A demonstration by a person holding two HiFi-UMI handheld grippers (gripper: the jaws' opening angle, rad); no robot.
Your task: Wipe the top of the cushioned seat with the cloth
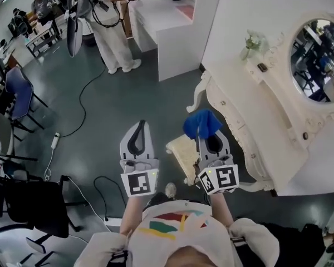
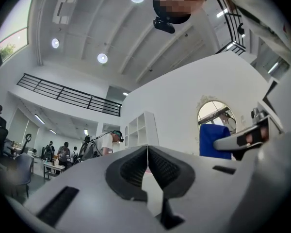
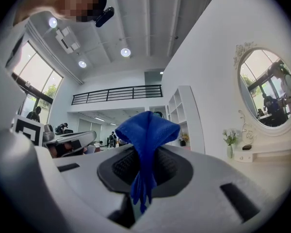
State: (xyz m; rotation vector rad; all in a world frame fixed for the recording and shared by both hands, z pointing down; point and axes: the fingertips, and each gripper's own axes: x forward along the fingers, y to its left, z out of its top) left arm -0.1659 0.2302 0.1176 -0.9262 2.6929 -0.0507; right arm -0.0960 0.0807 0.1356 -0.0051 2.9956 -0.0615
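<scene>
Over the seat, head view: both grippers are held side by side, jaws pointing away from the person, marker cubes nearest the body.
Left gripper (image 1: 140, 124): jaws pressed together with nothing between them; in its own view the ribbed pads (image 2: 136, 169) meet along one seam.
Right gripper (image 1: 207, 136): jaws clamped on the blue cloth (image 1: 201, 123).
Cloth, right gripper view: the cloth (image 3: 146, 130) is pinched in the middle. A bunched fold stands out past the jaw tips and a thin tail hangs back between the pads. It touches nothing but the jaws.
Cushioned seat (image 1: 182, 151): a cream stool lying between the two grippers in the head view. Its right part is hidden behind the right gripper, and the cloth shows beyond its far edge. I cannot tell the height of the cloth above the cushion.
Dressing table (image 1: 250, 113): white and carved, just to the right of the seat, with an oval mirror (image 1: 317, 57) on the wall behind it.
Vase of flowers (image 1: 252, 43): on the table's far end.
Floor (image 1: 111, 110): grey, with a dark cable (image 1: 83, 107) lying across it to the left.
Background: a person in white trousers (image 1: 116, 35) stands well apart, near a white counter (image 1: 167, 24).
</scene>
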